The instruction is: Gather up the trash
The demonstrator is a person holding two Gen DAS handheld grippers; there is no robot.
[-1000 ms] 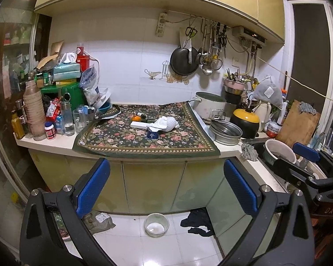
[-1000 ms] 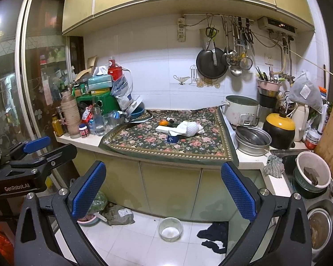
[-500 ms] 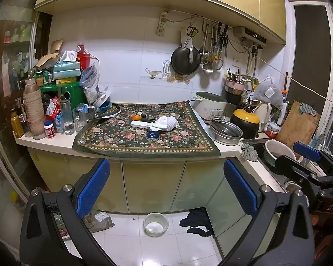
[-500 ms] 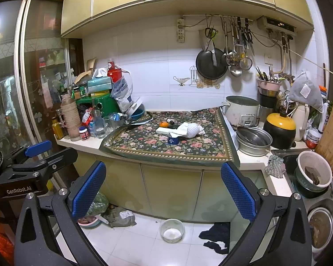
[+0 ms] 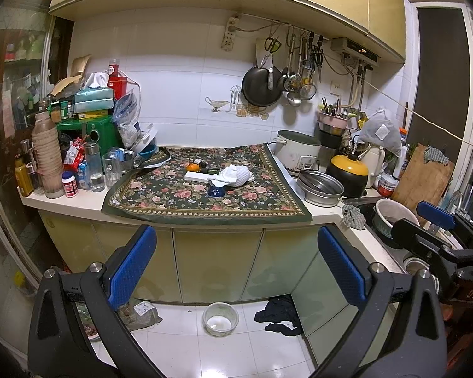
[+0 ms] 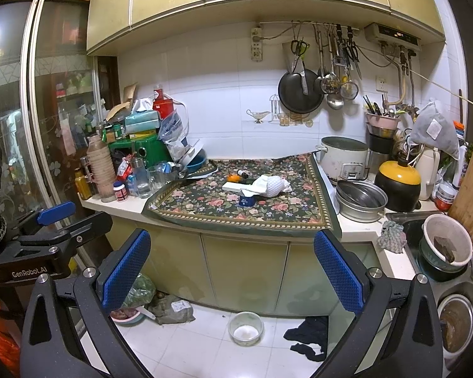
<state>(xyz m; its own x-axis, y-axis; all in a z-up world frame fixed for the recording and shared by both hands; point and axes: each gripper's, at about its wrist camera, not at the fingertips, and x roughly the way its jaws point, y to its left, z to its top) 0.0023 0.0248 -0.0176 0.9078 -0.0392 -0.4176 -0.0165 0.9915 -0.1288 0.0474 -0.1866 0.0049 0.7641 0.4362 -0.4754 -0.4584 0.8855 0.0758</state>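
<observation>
On the floral cloth (image 5: 179,195) (image 6: 287,208) on the counter lie crumpled white tissue (image 5: 236,174) (image 6: 269,186), a small blue packet (image 5: 216,190) (image 6: 246,201), a flat white box (image 5: 197,175) (image 6: 233,186), an orange (image 5: 192,167) (image 6: 233,177) and a small dark bottle (image 5: 201,162). My left gripper (image 5: 236,271) is open and empty, well back from the counter. My right gripper (image 6: 231,271) is also open and empty, at a similar distance. Each gripper shows at the edge of the other's view: the right one (image 5: 438,220) and the left one (image 6: 56,214).
Bottles, jars and a green box (image 5: 88,132) crowd the counter's left end. A rice cooker (image 5: 296,154), steel pan (image 5: 320,187) and yellow-lidded pot (image 5: 347,170) stand right, before the sink (image 6: 457,312). On the floor lie a white bowl (image 5: 220,318), dark cloth (image 5: 280,315) and a bag (image 6: 170,308).
Both views have drifted slightly closer to the counter. Both grippers stay open and empty.
</observation>
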